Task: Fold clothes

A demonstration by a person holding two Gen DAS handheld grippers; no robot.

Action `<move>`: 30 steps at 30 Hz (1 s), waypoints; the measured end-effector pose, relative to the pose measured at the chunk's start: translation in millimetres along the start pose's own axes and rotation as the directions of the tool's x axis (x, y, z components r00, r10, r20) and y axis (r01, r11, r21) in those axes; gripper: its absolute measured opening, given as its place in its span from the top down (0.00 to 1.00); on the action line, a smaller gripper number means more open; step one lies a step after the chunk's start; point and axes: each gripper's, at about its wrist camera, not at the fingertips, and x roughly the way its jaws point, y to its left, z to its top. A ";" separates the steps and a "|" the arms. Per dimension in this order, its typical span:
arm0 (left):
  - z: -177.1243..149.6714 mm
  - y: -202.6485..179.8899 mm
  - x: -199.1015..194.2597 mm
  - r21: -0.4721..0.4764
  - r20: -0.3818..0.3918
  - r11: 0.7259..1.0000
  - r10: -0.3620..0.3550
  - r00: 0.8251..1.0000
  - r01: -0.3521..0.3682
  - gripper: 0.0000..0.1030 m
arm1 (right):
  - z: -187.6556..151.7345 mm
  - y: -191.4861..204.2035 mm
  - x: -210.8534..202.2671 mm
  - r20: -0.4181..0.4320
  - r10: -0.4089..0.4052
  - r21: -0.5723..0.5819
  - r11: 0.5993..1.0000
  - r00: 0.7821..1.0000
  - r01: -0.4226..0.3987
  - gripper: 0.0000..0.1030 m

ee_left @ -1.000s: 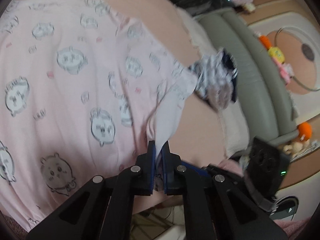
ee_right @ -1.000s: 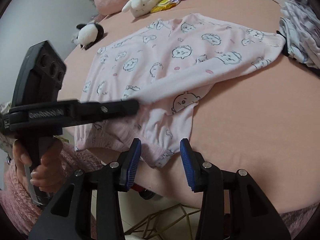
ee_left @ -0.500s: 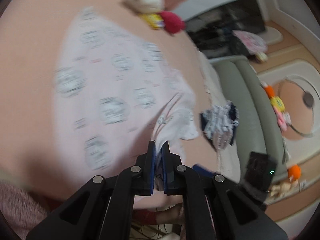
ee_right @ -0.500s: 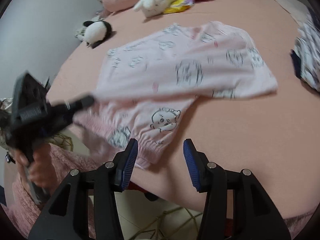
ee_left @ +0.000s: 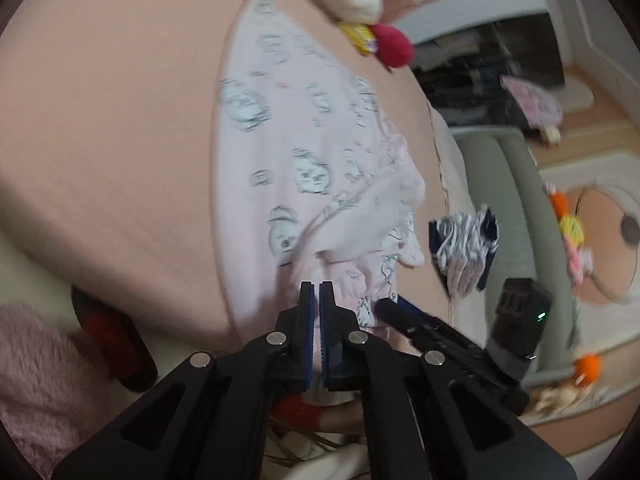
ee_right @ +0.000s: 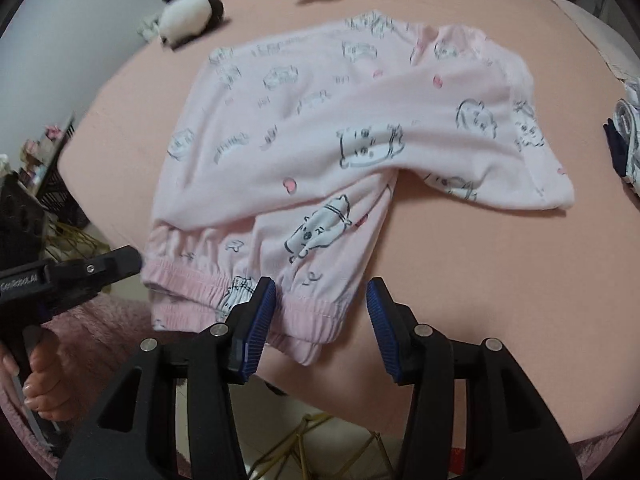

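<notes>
Right wrist view: pink pajama pants (ee_right: 320, 140) lie half-folded on the bed (ee_right: 480, 280). Right tool (ee_right: 322, 312) spread over waistband; left tool (ee_left: 316, 316) pressed together, apparently empty. Judgement: pinch both waistband layers squarely.

Left gripper (ee_left: 315, 292): black angular arms, silver screws, blue ribbed pads. Right gripper (ee_right: 322, 300): identical build, blue ribbed pads (ee_right: 260, 312). Hand (ee_right: 38, 380) on black handle; fuzzy pink sleeve (ee_right: 100, 344).
</notes>
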 end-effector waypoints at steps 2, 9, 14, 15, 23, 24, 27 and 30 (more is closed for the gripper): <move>0.7 -6.8 10.9 0.031 -0.029 0.999 0.008 1.000 -0.008 0.89 | -2.4 -8.1 -6.2 0.014 0.013 0.026 1.000 1.000 -0.014 0.53; 5.2 -14.2 38.8 0.063 -0.054 0.997 0.056 0.997 -0.053 0.85 | -17.4 -35.0 -5.4 -0.003 0.044 0.138 0.990 0.999 -0.044 0.52; -3.1 -22.7 15.6 0.093 0.009 0.994 0.059 0.998 -0.060 1.00 | -17.2 -34.9 -12.6 0.011 0.054 0.157 0.986 0.998 -0.055 0.52; -5.8 -23.9 6.2 0.094 0.032 0.994 0.058 0.998 -0.060 1.00 | -15.8 -33.4 -14.3 0.013 0.056 0.153 0.987 0.998 -0.057 0.52; -19.5 10.8 -19.1 -0.048 0.045 0.999 0.017 0.999 -0.015 0.99 | 1.1 -10.0 -9.4 -0.017 0.024 0.055 0.998 1.000 -0.023 0.52; -15.1 9.7 -16.6 -0.038 0.047 0.999 0.009 0.999 -0.007 0.98 | 1.9 -8.7 -10.0 -0.010 0.015 0.053 0.999 1.000 -0.014 0.52; -5.0 5.5 -3.3 -0.005 0.029 1.000 0.031 0.999 -0.031 0.95 | -0.5 -13.5 -8.8 -0.009 0.029 0.095 0.995 1.000 -0.028 0.52; 0.1 7.7 12.8 -0.008 -0.010 0.998 0.066 0.998 -0.066 0.68 | -10.5 -21.4 -4.8 -0.025 0.031 0.126 0.992 0.999 -0.028 0.52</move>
